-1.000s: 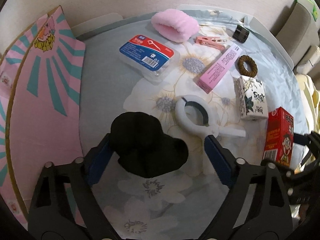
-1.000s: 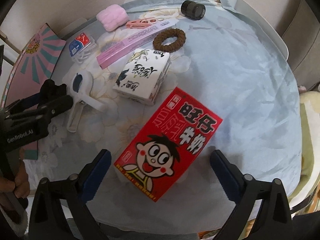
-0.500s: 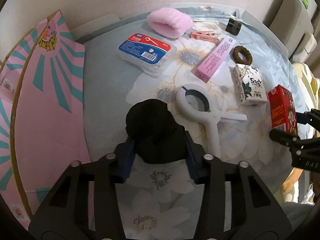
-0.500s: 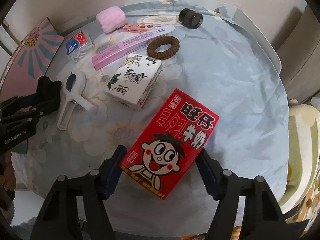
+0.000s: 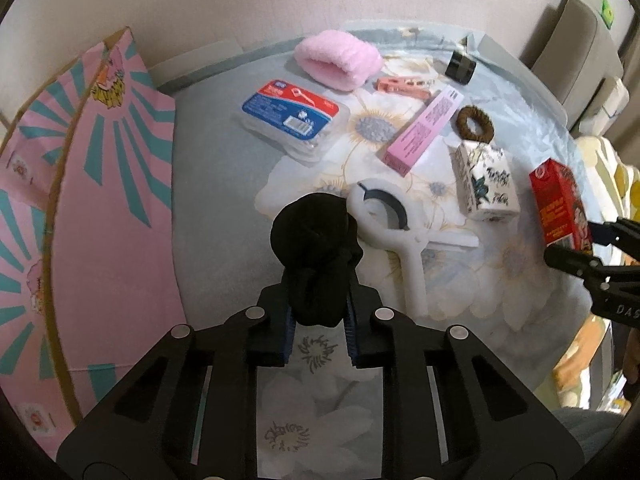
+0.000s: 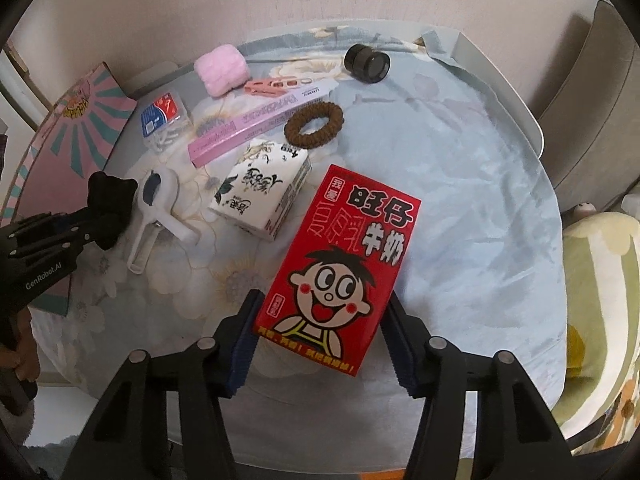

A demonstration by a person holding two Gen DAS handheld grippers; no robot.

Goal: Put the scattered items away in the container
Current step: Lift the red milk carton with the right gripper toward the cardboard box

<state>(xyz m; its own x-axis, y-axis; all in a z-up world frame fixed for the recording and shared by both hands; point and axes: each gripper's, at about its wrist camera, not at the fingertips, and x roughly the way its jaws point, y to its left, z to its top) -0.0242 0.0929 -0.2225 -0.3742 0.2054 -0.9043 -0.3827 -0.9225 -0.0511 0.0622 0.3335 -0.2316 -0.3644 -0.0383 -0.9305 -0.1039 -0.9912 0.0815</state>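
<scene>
Both grips just landed: your left gripper (image 5: 318, 322) has just closed right down and is clamped on the black cloth bundle (image 5: 314, 256), and your right gripper (image 6: 322, 334) has just been closing and now pinches the red milk carton (image 6: 346, 250) by its long sides, near the lower end. A second ago both sets of jaws stood wide around those items — so two pieces look ready to go, and nothing seems to be in the container yet. Landmark is the pink-and-teal box (image 5: 108, 208), presumably the container, at the left edge of the cloth-covered table (image 6: 472, 184). The bundle sits just beside it, a short carry. The carton is well apart from it, on the far side of the white patterned carton (image 6: 262, 188) and the white clamp (image 5: 394, 236), so you'll likely need to lift it over those rather than drag it. Also between it and the box: the pink tube box (image 5: 424, 130) and the floss-pick case (image 5: 292, 114). Beyond them, toward the wall: pink fluffy roll (image 5: 338, 58), pink clip (image 5: 402, 85), brown scrunchie (image 5: 475, 122), small black jar (image 5: 461, 67). Open table is on the carton's right — room to swing there. Watch the near table edge, close under both grippers.
</scene>
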